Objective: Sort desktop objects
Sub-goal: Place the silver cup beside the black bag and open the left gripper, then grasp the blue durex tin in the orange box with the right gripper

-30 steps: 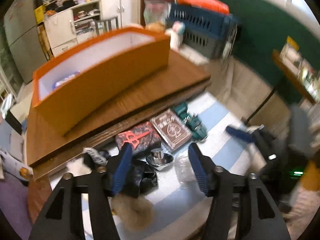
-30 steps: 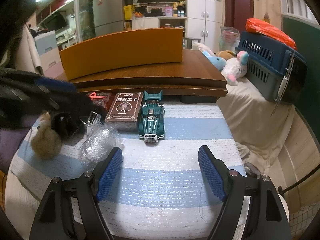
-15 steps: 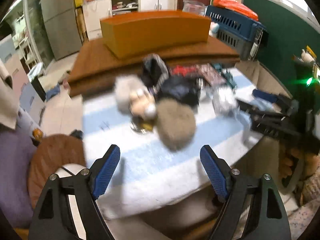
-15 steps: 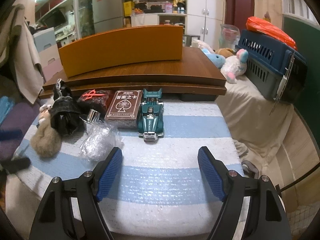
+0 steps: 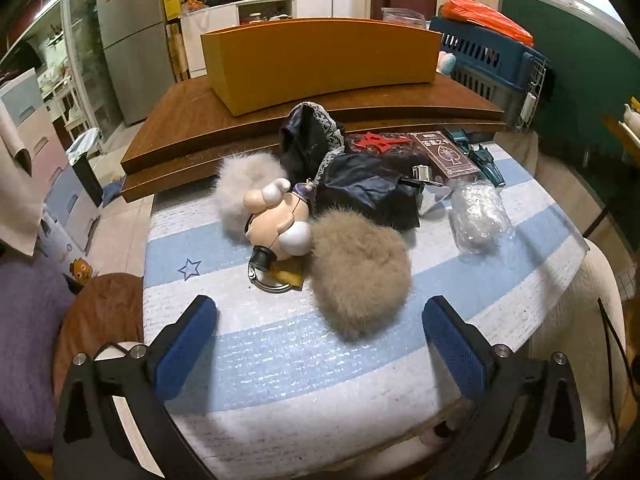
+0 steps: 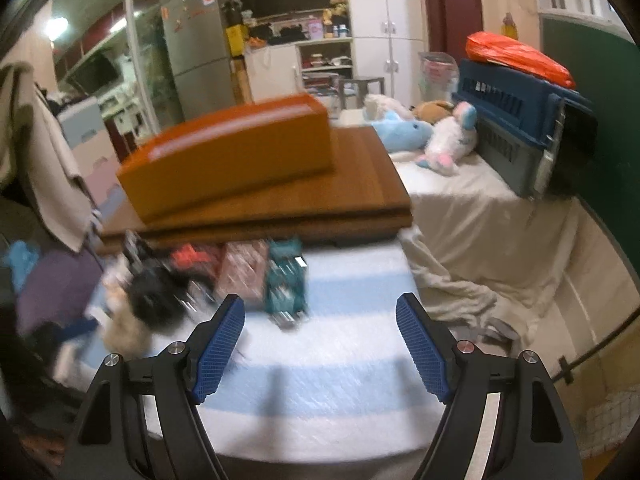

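**Both grippers spread above a cluttered striped surface**

Your left gripper is spread wide, its ribbed blue pads holding nothing, low over a quilted surface striped pale blue and white. Going left to right in the left wrist view: a white fluffy pompom touches a smooth, rounded plastic doll figure with a metal key ring at its near end. Against the doll's right side lies a tan fur pompom. Behind them is crumpled glossy black fabric edged with lace, then a dark box with a red emblem, a flat brown card box, a crinkled clear plastic bag, and a green toy car. Beyond all these, a long rectangular orange box stands on a raised wooden board.

Your right gripper is also spread and empty. Its view is blurred; the green toy car lies just beyond the fingertips.
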`<state>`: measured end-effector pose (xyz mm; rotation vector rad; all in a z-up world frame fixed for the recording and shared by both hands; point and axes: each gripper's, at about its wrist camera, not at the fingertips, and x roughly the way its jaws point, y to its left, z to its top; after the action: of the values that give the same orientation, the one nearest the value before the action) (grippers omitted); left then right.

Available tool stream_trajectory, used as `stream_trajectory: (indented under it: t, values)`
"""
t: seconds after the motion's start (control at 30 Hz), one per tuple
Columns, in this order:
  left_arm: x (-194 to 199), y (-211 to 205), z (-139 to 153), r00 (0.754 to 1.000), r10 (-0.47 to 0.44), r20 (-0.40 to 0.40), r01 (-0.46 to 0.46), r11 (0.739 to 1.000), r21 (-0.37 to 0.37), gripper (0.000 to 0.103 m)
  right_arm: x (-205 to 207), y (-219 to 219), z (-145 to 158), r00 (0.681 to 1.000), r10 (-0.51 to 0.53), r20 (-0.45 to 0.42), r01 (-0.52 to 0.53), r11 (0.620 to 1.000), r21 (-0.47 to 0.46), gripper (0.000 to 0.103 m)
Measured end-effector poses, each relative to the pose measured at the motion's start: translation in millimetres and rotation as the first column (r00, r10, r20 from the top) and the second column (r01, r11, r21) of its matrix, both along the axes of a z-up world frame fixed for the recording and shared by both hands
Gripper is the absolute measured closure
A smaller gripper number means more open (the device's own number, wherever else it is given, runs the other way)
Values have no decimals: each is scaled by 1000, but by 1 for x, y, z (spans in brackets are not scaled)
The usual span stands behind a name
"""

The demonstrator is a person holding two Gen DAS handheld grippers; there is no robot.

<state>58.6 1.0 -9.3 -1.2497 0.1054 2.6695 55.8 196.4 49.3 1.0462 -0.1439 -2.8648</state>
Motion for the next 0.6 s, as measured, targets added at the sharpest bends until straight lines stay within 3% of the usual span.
stream_trajectory:
  t: [0.2, 0.33, 0.43, 0.53, 0.6]
  values:
    - [1, -3, 1, 1000, 0, 0, 0, 1000, 0, 0, -56, -20, 62, 990, 131, 45, -123, 981, -147, 25]
    - [1, -3, 1, 1000, 1, -1, -1, 1000, 0, 0, -122, -46, 89, 960, 248, 134, -205, 941, -268, 25]
    - [1, -3, 1, 1000, 1, -1, -1, 1000, 0, 0, -174, -69, 86, 937, 270, 223, -204, 938, -279, 25]
    - [1, -4, 1, 1000, -8, -3, 8, 1000, 1, 0, -225, -84, 61, 890, 274, 365, -134, 922, -364, 25]
    - [0, -4, 1, 1000, -17, -2, 17, 1000, 1, 0, -249, -97, 47, 862, 278, 424, -116, 922, -369, 25]
